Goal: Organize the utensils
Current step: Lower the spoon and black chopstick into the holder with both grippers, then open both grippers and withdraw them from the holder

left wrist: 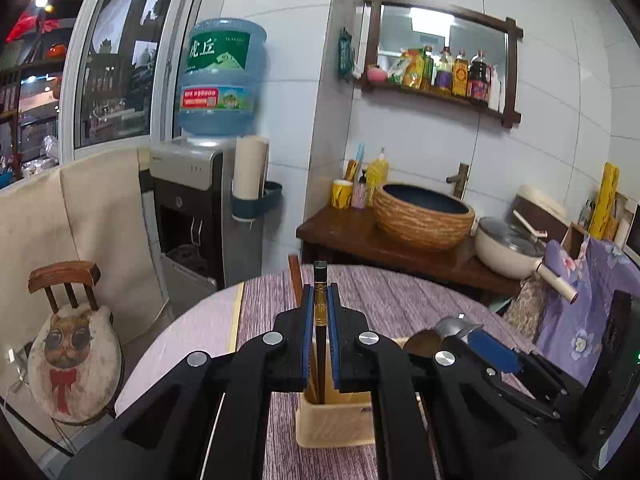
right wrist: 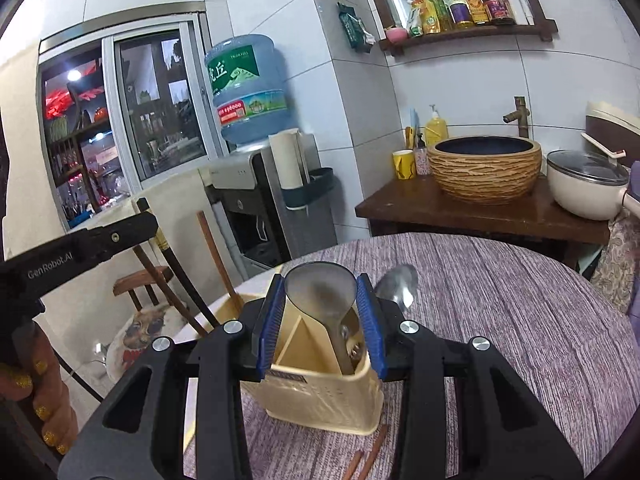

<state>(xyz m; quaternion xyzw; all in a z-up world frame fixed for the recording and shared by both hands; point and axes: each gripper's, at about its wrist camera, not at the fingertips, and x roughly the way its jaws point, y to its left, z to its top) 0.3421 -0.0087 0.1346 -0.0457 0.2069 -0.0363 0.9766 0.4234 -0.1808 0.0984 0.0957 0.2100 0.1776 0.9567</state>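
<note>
A: What's the left hand-held gripper [left wrist: 319, 312] doing?

B: Its jaws are pinched tight on a black chopstick [left wrist: 320, 280] with a gold band. The stick stands nearly upright, its lower end down inside the cream utensil holder [left wrist: 336, 420] on the counter [left wrist: 400, 292]. A brown chopstick [left wrist: 295, 280] stands just beside it, to the left.

A: And the right one?

B: The right hand-held gripper [right wrist: 320, 312] is closed partway on the bowl of a large metal spoon [right wrist: 322, 288]; the blue pads [right wrist: 370, 328] sit against both its edges. The spoon's handle runs down into the right-hand compartment of the holder [right wrist: 320, 400].

A: Anything else in there?

B: A second spoon [right wrist: 398, 284] leans out behind the right pad. In the right wrist view, more brown chopsticks [right wrist: 214, 256] stand in the left side of the holder, and two [right wrist: 368, 456] lie on the purple cloth just in front of it.

A: Whose hand is that?

B: A hand [right wrist: 36, 384] with gold nail polish grips the left tool's handle.
</note>
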